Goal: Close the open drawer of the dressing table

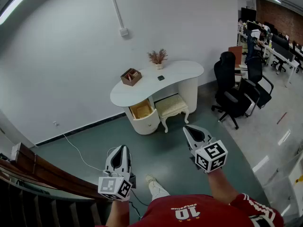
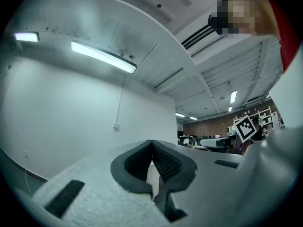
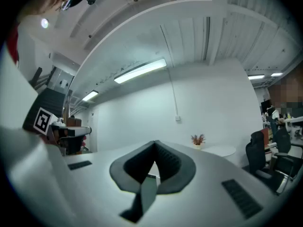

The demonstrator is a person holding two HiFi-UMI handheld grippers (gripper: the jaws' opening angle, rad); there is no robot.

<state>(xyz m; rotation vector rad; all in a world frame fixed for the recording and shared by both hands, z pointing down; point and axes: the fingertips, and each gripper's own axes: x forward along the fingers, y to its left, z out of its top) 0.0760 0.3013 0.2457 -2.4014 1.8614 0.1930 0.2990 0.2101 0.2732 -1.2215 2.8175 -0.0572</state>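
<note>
The white dressing table (image 1: 163,82) stands against the far wall, a few steps away across the grey floor. Its drawer (image 1: 141,110) hangs open under the left end of the top, showing a wooden inside. Both grippers are held in the air well short of it, pointing toward it. My left gripper (image 1: 124,147) has its jaws together with nothing between them, as the left gripper view (image 2: 152,142) also shows. My right gripper (image 1: 187,128) is shut and empty too (image 3: 155,142). In the right gripper view the table top (image 3: 221,150) shows small in the distance.
A cushioned stool (image 1: 171,106) sits under the table beside the drawer. On the top are a wooden box (image 1: 131,76), a dried plant (image 1: 157,57) and a small dark item (image 1: 161,78). Black office chairs (image 1: 233,92) stand right. A cable (image 1: 78,153) crosses the floor; a wooden rail (image 1: 40,170) runs at left.
</note>
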